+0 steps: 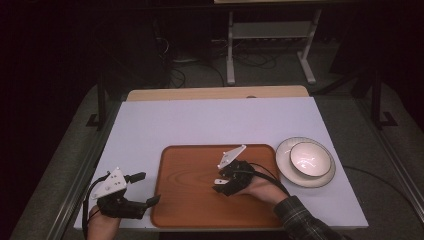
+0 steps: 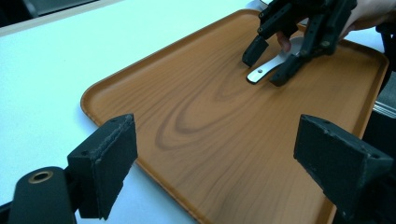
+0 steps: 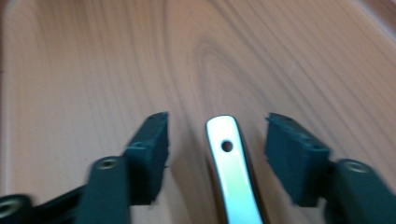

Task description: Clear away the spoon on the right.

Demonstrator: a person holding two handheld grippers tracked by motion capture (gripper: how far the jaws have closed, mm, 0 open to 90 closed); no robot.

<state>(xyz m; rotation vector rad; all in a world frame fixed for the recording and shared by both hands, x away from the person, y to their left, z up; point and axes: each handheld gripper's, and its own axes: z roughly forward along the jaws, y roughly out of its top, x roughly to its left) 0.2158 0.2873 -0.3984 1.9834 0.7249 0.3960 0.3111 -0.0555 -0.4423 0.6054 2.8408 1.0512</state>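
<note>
A brown wooden tray (image 1: 190,175) lies on the white table near its front edge. On the tray rests a flat shiny metal utensil handle (image 3: 231,172) with a small hole near its end; the rest of the utensil is hidden. My right gripper (image 1: 220,182) is low over the tray and open, its jaws standing either side of the handle (image 2: 261,72) with gaps on both sides. My left gripper (image 1: 148,188) hovers open at the tray's front left corner, nothing between its jaws (image 2: 217,135), facing across the tray (image 2: 210,116) toward the right gripper (image 2: 267,65).
A white bowl (image 1: 310,159) sits on a white plate (image 1: 285,165) just right of the tray. White tabletop (image 1: 210,120) stretches behind the tray. Beyond the table are a wooden strip, a white stand and cables on a dark floor.
</note>
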